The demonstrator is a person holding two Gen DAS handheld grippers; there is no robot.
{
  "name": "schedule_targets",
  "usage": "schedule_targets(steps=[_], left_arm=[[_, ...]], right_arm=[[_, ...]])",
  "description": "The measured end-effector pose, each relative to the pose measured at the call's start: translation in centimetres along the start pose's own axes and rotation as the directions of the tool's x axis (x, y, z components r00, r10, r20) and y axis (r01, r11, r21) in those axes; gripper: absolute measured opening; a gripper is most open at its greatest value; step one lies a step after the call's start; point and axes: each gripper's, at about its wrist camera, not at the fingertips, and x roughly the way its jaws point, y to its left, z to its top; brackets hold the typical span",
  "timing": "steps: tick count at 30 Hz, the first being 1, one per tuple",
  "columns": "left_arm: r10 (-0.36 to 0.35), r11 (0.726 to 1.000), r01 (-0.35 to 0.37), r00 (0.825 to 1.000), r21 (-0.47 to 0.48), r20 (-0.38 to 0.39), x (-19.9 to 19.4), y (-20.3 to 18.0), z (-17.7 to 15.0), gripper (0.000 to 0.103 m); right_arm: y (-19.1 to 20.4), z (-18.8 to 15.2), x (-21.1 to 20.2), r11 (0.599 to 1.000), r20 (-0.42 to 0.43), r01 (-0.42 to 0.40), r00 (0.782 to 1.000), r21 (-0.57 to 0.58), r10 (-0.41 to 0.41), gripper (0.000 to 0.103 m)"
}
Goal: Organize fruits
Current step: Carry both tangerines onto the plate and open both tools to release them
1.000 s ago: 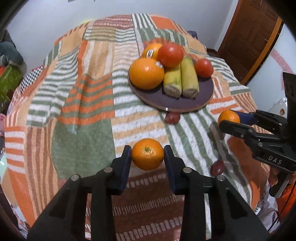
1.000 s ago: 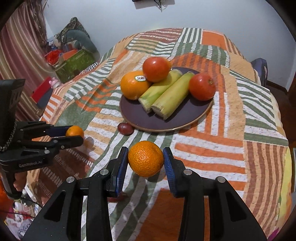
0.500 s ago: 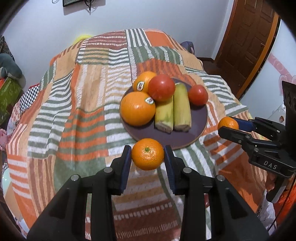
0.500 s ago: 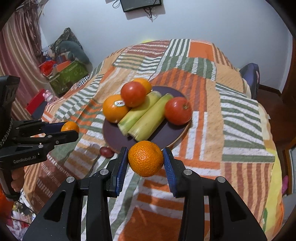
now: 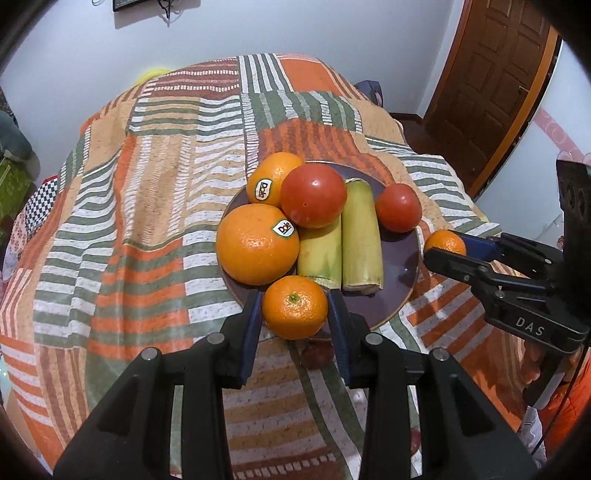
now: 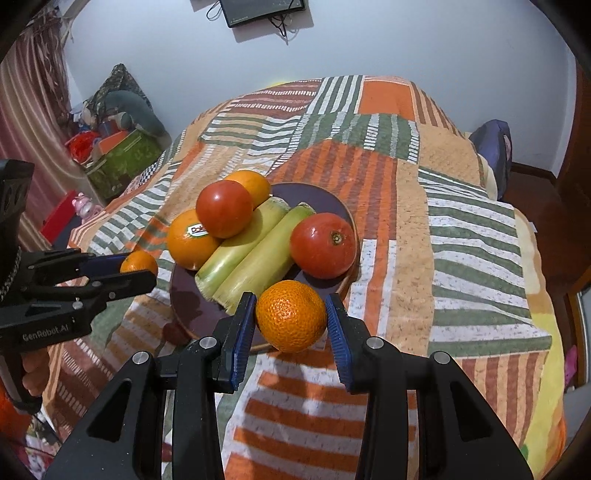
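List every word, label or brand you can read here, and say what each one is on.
"Dole": sticker on the large orange.
"Dole": sticker on the smaller orange behind it.
"DAS": right gripper body, left wrist view.
"GenRobot.AI": left gripper body, right wrist view.
Wall screen: no readable text.

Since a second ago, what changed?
Both grippers carried their fruit toward the dark round plate: left gripper with its small orange mandarin, right gripper with its bumpy orange mandarin. Grips unchanged, nothing released; plate contents unmoved.
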Motion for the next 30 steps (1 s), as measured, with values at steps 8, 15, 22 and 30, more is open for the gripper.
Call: schedule_targets(steps=[8,15,22,30], left_arm=[[-0.006,1.0,0.005,0.999,-0.017,-0.034,2.4,0.6,0.2,0.035],[-0.017,0.999,0.016,0.999,-0.034,-0.044,3.5,1.1,0.3,0.035],[-0.013,0.999,0.011,0.998,-0.031,-0.055,4.0,1.1,0.1,0.035],[-0.004,0.999,0.002,0.999,-0.053,-0.036,3.4,1.5,0.0,0.045]], right_arm=[[0.1,0.2,1.6,1.0,-0.013,-0.002,1.0,-0.006,0.002,0.035],[0.5,0.2,2.4,0.999,-0.014,0.019,1.0,-0.037,-0.02,0.035],[0.5,0.2,2.8,0.999,-0.014,0.022,1.0,-0.04,-0.023,0.035],[0.7,0.3,2.9,0.998,-0.02,0.034,0.999,-0.044,-0.035,0.035]])
